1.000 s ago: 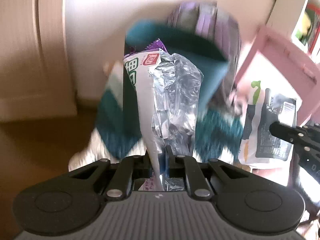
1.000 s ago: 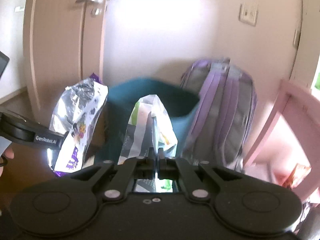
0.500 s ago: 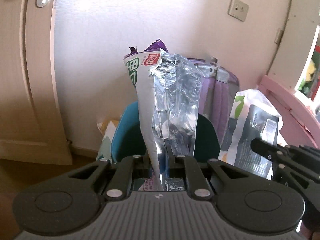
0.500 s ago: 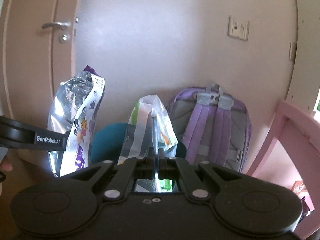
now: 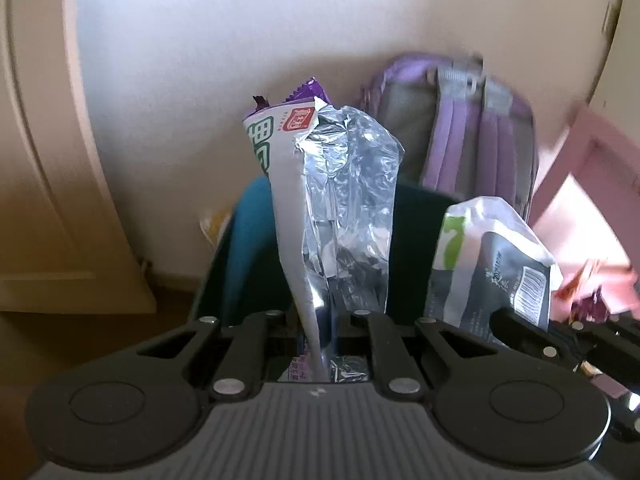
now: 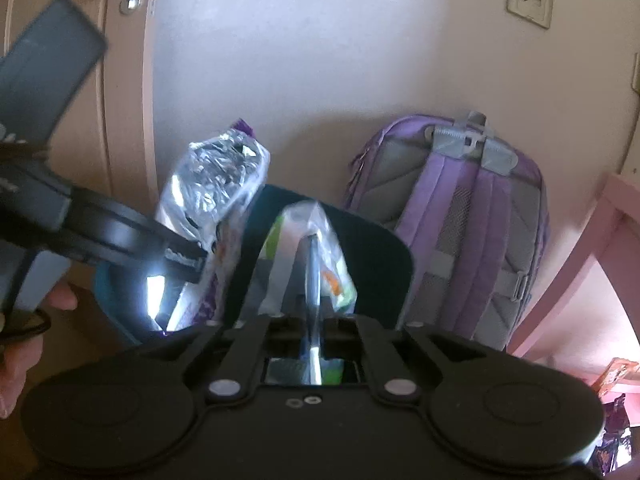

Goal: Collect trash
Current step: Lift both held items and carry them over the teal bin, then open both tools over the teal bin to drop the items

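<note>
1. the left gripper (image 5: pixel 320 320) is clamped on the bottom edge of a silver foil snack bag (image 5: pixel 340 208), white and green on one face with a purple torn top; the bag stands upright out of the jaws.
2. the right gripper (image 6: pixel 314 322) is pinched together on a clear and white wrapper (image 6: pixel 308 248) with green and orange print, also held upright.
3. both pieces of trash hang in front of the open mouth of a teal bin (image 6: pixel 376 248), which stands on the floor against the far wall; from the right wrist view the foil bag sits just left of the wrapper.
4. a purple and grey backpack (image 6: pixel 460 220) leans on the wall just right of the bin.
5. pink furniture (image 6: pixel 592 264) stands at the far right, with a few small wrappers (image 5: pixel 580 292) lying near it.
6. a beige door (image 6: pixel 80 80) with a metal handle is at the far left.
</note>
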{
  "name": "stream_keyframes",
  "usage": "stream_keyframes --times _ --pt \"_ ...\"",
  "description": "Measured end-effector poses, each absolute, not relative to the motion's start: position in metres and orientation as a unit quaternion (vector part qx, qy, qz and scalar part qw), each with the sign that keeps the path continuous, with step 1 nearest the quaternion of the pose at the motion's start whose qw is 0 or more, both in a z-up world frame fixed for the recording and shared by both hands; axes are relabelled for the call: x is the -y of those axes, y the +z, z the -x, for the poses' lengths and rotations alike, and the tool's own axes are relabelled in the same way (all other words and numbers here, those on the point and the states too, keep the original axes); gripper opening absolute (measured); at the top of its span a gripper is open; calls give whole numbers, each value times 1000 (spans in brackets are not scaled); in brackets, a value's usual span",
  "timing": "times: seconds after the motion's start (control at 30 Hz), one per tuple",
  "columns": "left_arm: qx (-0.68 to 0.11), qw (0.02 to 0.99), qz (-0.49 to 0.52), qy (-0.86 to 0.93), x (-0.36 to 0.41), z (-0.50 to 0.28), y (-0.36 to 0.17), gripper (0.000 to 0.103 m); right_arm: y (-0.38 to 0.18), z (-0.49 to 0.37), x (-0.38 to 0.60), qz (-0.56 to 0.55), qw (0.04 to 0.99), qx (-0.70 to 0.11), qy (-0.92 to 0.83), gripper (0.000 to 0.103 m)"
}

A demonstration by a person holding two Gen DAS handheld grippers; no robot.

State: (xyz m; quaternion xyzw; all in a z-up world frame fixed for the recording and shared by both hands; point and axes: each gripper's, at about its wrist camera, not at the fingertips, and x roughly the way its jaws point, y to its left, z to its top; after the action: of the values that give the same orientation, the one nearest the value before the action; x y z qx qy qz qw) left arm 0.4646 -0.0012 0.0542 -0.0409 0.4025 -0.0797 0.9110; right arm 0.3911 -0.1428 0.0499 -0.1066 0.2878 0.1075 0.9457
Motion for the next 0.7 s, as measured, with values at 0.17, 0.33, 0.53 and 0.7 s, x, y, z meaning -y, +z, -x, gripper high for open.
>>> stream_keyframes --times 0.17,0.33,0.53,0.7 --pt "-444 892 20 -80 6 -479 38 12 38 -396 145 95 939 -306 124 22" --pt "-464 881 17 -85 9 -481 28 22 34 -392 148 81 940 -306 124 30" --pt "-447 889 19 -96 11 -466 30 57 46 -377 155 66 945 -296 123 35" --pt "-427 899 12 -97 11 -444 44 71 58 -353 155 61 952 -276 120 38"
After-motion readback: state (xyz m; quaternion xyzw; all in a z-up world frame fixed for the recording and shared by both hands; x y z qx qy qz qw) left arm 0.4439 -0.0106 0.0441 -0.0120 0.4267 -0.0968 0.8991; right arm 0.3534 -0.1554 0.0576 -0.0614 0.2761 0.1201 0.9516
